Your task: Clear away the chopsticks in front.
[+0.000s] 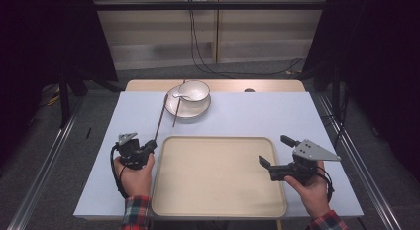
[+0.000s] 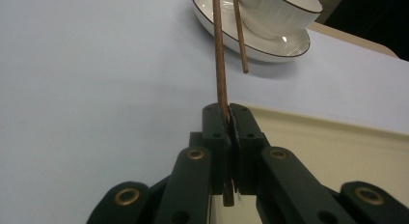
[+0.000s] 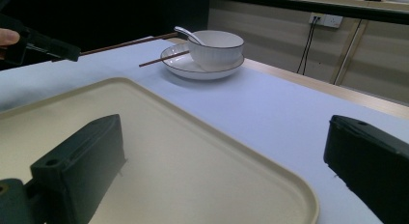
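My left gripper (image 1: 150,146) (image 2: 228,114) is shut on the near end of a brown chopstick (image 1: 160,118) (image 2: 219,55), at the tray's left corner. The stick slants away toward a white plate (image 1: 181,111) (image 2: 289,49), its far end near the rim. A second chopstick (image 1: 177,107) (image 2: 239,35) (image 3: 161,60) leans on that plate. On the plate stands a white bowl (image 1: 195,89) (image 3: 215,45) with a spoon (image 1: 179,94) (image 3: 185,34) in it. My right gripper (image 1: 275,149) (image 3: 226,156) hangs open over the right edge of the beige tray (image 1: 218,175) (image 3: 169,132), nothing between its jaws.
The tray is bare and fills the near middle of the pale blue table (image 1: 257,111). A wooden strip (image 1: 277,85) runs along the table's far edge. Black curtains stand at both sides, and cables trail across the floor behind.
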The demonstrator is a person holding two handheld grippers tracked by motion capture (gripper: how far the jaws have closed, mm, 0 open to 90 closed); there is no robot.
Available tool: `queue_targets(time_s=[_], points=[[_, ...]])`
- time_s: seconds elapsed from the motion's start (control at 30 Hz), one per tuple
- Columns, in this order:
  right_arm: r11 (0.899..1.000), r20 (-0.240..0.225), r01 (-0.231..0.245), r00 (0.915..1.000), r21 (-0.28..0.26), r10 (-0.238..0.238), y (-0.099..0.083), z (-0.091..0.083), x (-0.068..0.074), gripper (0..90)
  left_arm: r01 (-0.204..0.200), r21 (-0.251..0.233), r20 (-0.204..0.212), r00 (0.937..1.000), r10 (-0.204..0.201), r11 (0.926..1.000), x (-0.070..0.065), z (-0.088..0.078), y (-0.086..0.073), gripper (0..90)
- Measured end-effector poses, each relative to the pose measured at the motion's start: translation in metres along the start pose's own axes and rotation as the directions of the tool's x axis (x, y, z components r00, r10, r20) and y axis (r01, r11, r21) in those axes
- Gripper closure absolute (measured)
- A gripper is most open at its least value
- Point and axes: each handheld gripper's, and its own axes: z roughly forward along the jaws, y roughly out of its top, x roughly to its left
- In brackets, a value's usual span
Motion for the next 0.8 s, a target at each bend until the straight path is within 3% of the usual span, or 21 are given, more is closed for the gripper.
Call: queue_targets(time_s=[0.33, 0.5, 0.7, 0.8], points=[[1.000, 0.004, 0.004, 1.0000, -0.004, -0.004, 0.000, -0.001, 0.000, 0.0, 0.045, -0.042, 0.033, 0.9985, -0.044, 0.9981, -0.002, -0.027, -0.026, 86.3], [1.000, -0.005, 0.014, 0.9999, -0.005, -0.014, 0.000, 0.000, 0.001, 0.0, 0.034, -0.050, 0.052, 0.9981, -0.031, 0.9982, -0.008, -0.039, -0.036, 86.3], [1.000, -0.008, 0.026, 0.9996, -0.004, -0.026, 0.001, -0.001, 0.002, 0.0, 0.076, -0.056, 0.065, 0.9953, -0.072, 0.9955, -0.011, -0.050, -0.049, 86.3], [1.000, -0.014, 0.029, 0.9995, -0.005, -0.029, 0.001, -0.001, 0.002, 0.0, 0.067, -0.061, 0.066, 0.9958, -0.062, 0.9959, -0.014, -0.055, -0.055, 86.4]])
